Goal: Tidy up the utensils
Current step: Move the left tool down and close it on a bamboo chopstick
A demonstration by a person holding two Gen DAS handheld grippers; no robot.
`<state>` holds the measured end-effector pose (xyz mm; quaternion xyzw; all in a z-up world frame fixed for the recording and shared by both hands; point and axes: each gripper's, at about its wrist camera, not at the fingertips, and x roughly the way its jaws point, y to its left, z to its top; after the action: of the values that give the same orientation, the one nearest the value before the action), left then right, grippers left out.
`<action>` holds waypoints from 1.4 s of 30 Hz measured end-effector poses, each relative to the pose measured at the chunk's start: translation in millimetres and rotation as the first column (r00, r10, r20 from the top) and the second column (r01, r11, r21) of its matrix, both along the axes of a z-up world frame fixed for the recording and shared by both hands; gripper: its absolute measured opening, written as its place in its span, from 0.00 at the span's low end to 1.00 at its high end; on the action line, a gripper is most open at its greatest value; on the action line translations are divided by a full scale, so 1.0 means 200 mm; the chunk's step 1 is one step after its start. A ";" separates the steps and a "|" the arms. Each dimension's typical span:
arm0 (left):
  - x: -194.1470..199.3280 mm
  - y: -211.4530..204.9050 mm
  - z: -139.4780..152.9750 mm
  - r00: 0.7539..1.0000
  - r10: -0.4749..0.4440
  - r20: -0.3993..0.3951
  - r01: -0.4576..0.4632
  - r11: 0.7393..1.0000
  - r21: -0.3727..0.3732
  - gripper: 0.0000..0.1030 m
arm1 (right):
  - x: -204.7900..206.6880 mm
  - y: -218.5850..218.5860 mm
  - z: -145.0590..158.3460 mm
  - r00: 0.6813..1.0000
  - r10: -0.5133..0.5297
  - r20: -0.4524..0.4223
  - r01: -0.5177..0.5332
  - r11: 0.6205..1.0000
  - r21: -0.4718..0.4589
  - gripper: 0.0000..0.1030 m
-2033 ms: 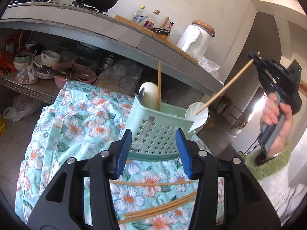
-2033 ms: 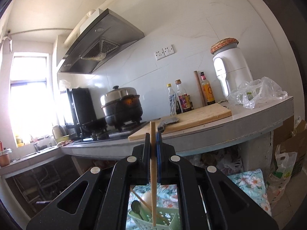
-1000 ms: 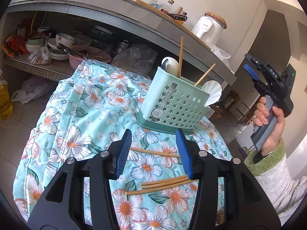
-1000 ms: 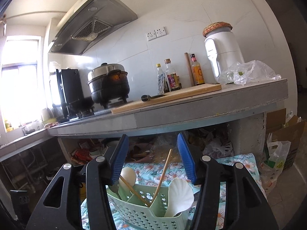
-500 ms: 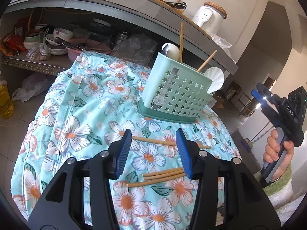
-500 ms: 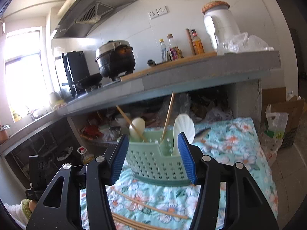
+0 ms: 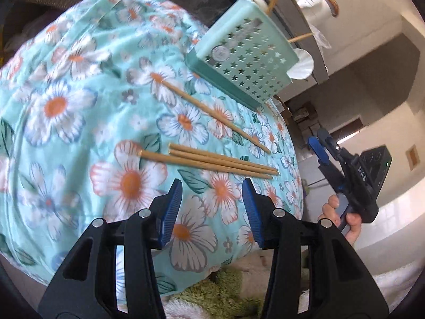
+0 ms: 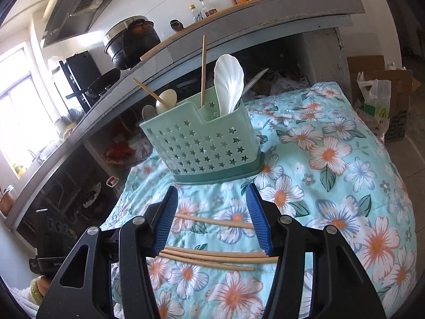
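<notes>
We see both the left gripper (image 7: pixel 212 196) and right gripper (image 8: pixel 211 210) spread and empty, with loose chopsticks (image 7: pixel 209 160) just ahead of the jaws.

1. The cloth (image 8: pixel 332 159) is pale turquoise, printed with white flowers that have orange centres, blue outlines and dark green leaves.
2. The utensil basket (image 8: pixel 204 143) is mint green, pierced with a pattern of star-shaped holes, on a darker teal base.
3. The loose chopsticks (image 7: pixel 209 160) are light tan wood.
4. The shell-ribbed spoon (image 8: pixel 228 79) in the basket is white.
5. The left claw (image 7: pixel 212 207) and the right claw (image 8: pixel 211 219) have ribbed blue pads on black bodies.
6. The pot (image 8: pixel 131 43) on the grey counter (image 8: pixel 265 18) is black.
</notes>
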<state>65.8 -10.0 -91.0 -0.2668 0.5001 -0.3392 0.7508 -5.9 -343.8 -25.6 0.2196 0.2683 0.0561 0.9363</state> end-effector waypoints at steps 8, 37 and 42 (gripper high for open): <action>0.11 0.17 -0.24 0.921 0.209 -0.328 -0.300 0.918 -0.258 0.26 | 0.00 0.02 0.00 1.000 0.008 0.006 -0.008 1.000 0.011 0.51; 0.18 0.19 -0.28 0.821 0.334 -0.462 -0.470 0.856 -0.217 0.22 | -0.01 0.00 -0.02 1.000 0.001 0.000 -0.001 0.999 0.044 0.51; 0.19 0.18 -0.29 0.810 0.363 -0.461 -0.486 0.856 -0.179 0.07 | -0.02 0.00 -0.02 1.000 -0.004 0.000 0.004 0.999 0.043 0.51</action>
<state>104.2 26.9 -148.8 -0.5444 0.5184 -0.1661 0.6382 -9.4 -343.4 -29.5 0.2403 0.2667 0.0597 0.9314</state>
